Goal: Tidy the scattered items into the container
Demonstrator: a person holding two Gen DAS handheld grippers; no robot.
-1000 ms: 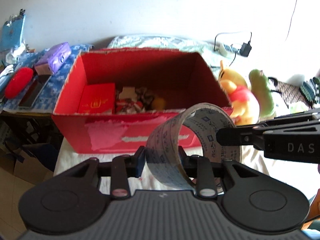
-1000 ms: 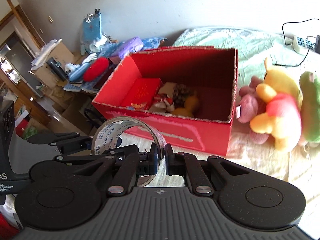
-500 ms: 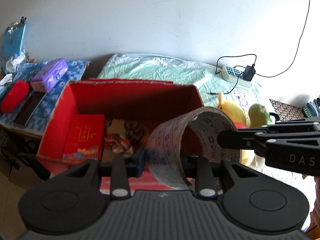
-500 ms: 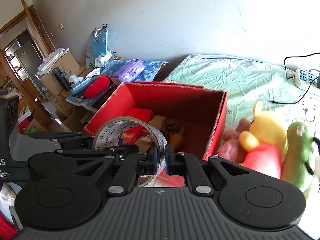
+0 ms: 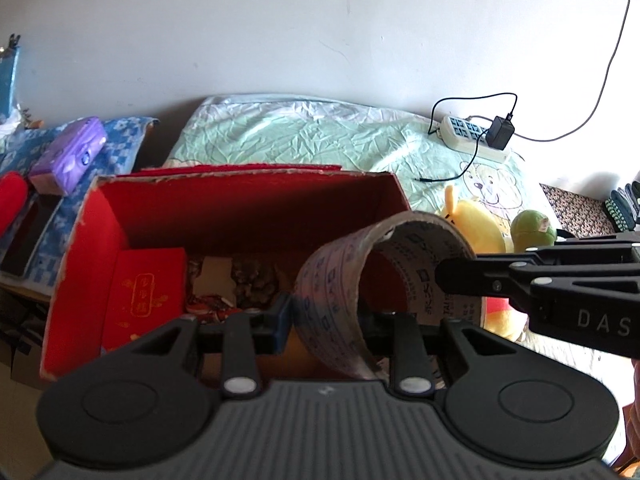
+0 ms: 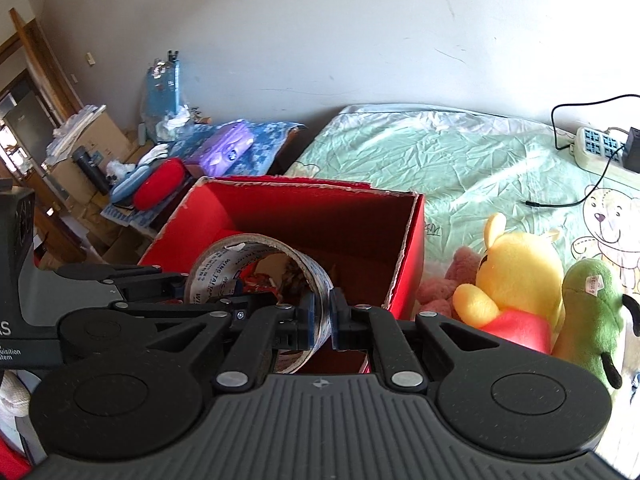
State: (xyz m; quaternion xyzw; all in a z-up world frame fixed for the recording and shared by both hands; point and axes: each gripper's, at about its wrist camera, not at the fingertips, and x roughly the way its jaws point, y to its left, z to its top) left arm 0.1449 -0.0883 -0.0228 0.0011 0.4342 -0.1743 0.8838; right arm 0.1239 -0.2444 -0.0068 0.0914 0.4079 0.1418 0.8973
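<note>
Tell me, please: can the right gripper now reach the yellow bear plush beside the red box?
Probably not yet. The right gripper is shut on the tape roll, which the left gripper also grips. The path to the yellow bear plush looks open, but it must release the roll first.

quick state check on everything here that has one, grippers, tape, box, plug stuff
left gripper: shut on the clear printed tape roll
right gripper: shut on the same roll's wall
clear printed tape roll: held above the open box by both grippers
red cardboard box: open, partly filled
white power strip: black adapter plugged in
yellow bear plush: outside the box, on the bed
</note>
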